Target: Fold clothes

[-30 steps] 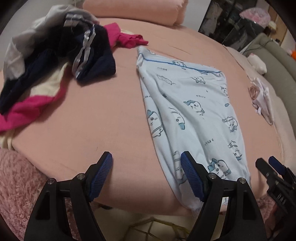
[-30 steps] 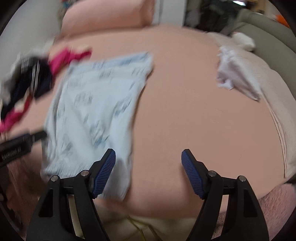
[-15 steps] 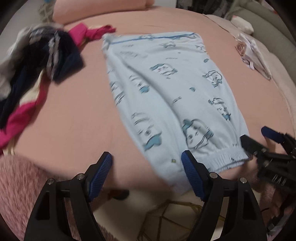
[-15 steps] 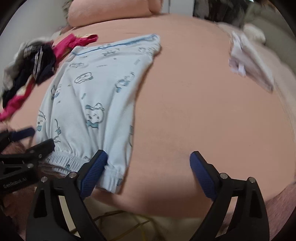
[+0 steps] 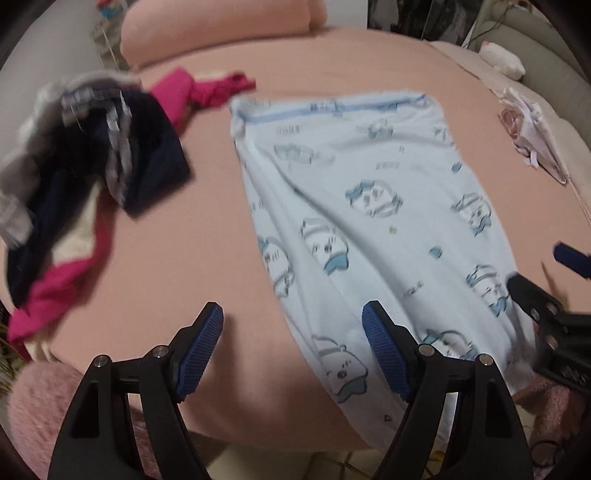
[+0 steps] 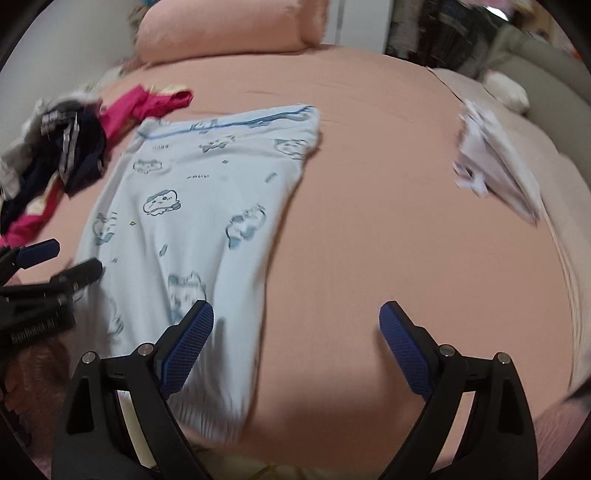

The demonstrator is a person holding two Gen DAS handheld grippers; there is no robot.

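On the bed covered in a salmon-pink sheet (image 5: 177, 236), a pale blue pair of trousers printed with small cartoon animals (image 5: 373, 206) lies flat, its blue-striped waistband toward the far side and its cuffed leg end hanging over the near edge. To the left of it sits a heap of unfolded clothes in navy, grey, cream and magenta (image 5: 92, 177), well apart from the trousers except for a magenta sleeve that reaches close to the waistband corner. A salmon-pink pillow (image 6: 225, 29) lies at the far end, and a small folded white garment (image 6: 495, 158) rests on a beige blanket to the right; nothing lies on the trousers. The left gripper (image 5: 291, 354) hovers over the trousers' left edge with its fingers spread wide, gripping nothing; the right gripper (image 6: 295, 347) hovers over the right edge, its jaws having just been opening, nothing pressed between them. Compared with a second ago, both views look from closer to the leg end and the trousers fill more of each view. White lettering on the left gripper's body, seen from the right wrist, is too blurred to read with confidence.
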